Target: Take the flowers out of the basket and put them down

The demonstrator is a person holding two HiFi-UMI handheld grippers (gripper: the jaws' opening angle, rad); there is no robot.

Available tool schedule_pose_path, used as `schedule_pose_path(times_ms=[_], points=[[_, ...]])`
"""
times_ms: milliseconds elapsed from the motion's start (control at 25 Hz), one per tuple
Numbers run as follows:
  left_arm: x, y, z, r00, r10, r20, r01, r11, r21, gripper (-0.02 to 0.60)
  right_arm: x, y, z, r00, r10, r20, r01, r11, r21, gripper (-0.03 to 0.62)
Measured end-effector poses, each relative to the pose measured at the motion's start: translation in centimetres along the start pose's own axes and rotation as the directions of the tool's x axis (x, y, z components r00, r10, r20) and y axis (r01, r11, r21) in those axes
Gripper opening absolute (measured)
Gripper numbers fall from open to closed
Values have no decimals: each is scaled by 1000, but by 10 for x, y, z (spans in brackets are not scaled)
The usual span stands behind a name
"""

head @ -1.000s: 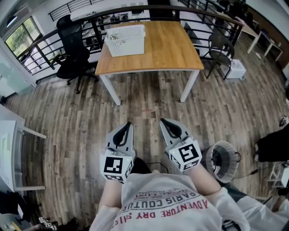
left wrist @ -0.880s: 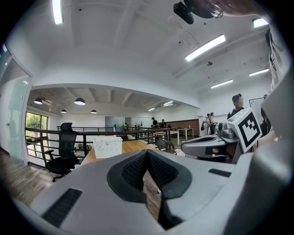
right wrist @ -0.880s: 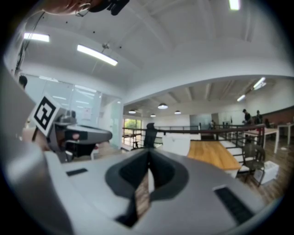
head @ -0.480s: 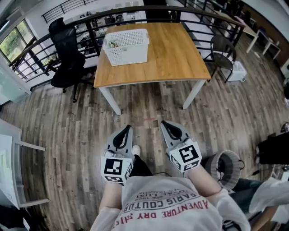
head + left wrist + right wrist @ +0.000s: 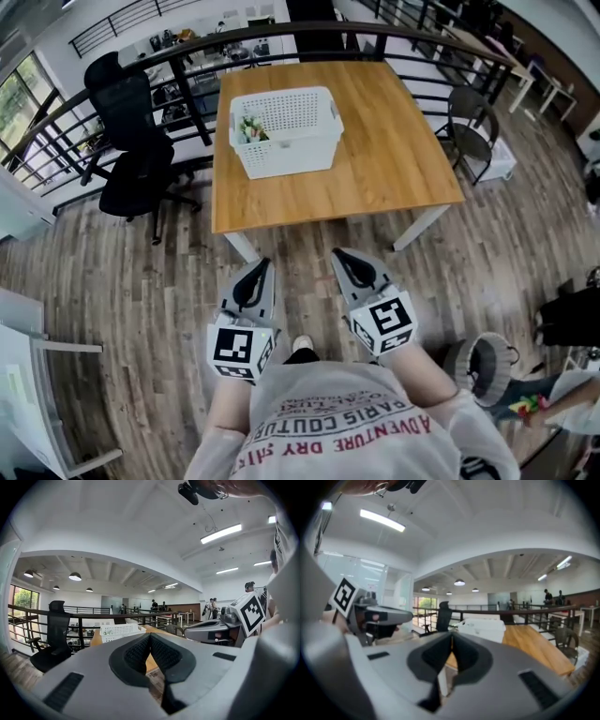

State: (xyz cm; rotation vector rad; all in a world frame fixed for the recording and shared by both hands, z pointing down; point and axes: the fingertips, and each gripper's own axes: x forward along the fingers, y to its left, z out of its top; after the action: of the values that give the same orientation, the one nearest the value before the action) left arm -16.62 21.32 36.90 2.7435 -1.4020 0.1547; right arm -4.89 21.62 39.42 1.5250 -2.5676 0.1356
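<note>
Presently we count: one table; one basket, far left (flowers inside); one left gripper, one right gripper, near, both closed, empty.

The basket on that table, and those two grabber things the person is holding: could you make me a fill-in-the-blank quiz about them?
1. The basket on the wooden table is ____ in colour.
2. In the head view, the flowers lie at the basket's ____ end.
3. The left gripper and the right gripper both have their jaws ____, with nothing between them.
4. The office chair beside the table is ____.

Missing words: white; left; shut; black.
</note>
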Motion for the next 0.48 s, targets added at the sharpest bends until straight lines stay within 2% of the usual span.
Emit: schedule_pose_path(times_ms=[280,480], points=[[49,63,-4,999,7,-31,-8,999,-38,28,78,-23,8,999,6,-34,-5,1000,17,29],[90,102,-9,997,61,-46,-62,997,-38,28,136,-55,9,999,40,-32,-39,999,31,29]])
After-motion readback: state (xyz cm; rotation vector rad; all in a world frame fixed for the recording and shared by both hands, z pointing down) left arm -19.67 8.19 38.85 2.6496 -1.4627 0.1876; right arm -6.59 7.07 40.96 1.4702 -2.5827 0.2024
